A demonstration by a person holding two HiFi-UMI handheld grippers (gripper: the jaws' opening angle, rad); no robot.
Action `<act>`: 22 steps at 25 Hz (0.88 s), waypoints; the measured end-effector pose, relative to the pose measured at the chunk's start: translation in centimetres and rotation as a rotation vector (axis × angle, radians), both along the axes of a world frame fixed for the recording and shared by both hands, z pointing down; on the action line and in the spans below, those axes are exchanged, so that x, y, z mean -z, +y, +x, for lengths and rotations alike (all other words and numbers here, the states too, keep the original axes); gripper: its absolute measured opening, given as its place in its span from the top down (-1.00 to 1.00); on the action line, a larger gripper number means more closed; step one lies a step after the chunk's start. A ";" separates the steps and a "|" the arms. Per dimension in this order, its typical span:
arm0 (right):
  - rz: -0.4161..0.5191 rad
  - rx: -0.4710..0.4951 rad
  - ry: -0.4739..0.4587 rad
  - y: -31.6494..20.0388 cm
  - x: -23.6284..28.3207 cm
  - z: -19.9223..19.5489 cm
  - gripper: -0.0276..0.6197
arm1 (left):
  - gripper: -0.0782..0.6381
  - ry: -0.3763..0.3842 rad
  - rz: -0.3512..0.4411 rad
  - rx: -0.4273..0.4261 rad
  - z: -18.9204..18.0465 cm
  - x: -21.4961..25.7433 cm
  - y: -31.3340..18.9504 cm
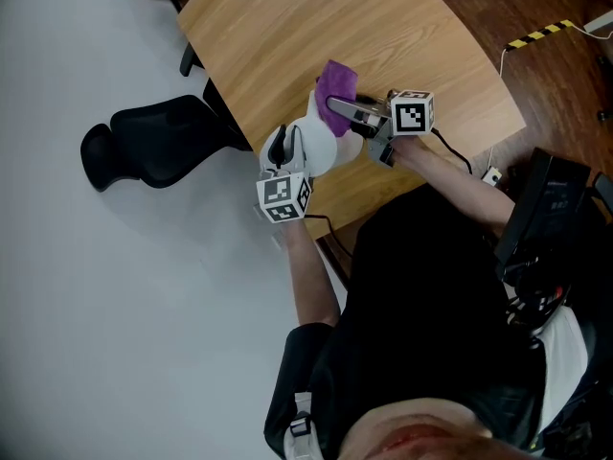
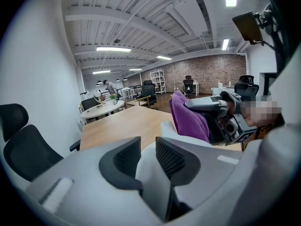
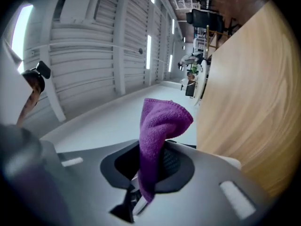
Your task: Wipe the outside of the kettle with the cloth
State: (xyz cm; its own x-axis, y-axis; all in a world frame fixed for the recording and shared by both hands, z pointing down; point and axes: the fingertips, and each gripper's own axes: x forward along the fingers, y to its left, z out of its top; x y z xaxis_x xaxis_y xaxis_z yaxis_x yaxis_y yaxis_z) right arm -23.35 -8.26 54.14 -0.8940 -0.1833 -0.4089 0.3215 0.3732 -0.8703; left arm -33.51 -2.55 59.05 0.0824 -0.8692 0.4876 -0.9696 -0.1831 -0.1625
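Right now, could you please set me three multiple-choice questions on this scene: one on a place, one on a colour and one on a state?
1. Where is the white kettle?
A: at the wooden table's near edge
B: in a sink
C: on a stove

2. What colour is the cloth?
A: yellow
B: purple
C: green

3. What state is the right gripper in?
A: open and empty
B: shut on the kettle
C: shut on the cloth

Answers:
1 A: the head view shows it at the table's edge in front of the person, with the left gripper shut on it.
2 B: it is purple in every view.
3 C: the right gripper view shows its pads pinching the cloth.
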 end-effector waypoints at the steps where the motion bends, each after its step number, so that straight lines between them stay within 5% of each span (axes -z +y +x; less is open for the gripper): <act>1: 0.010 0.019 0.015 0.5 -0.3 -0.5 0.74 | 0.64 0.002 -0.001 0.001 0.0 -0.1 0.0; 9: -0.001 0.026 0.118 2.2 -8.2 -2.3 0.74 | 0.64 -0.018 -0.009 -0.010 0.8 -0.1 0.1; 22: -0.282 0.242 0.732 4.8 -27.2 -4.7 0.74 | 0.66 -0.015 -0.002 -0.019 0.3 -0.6 0.9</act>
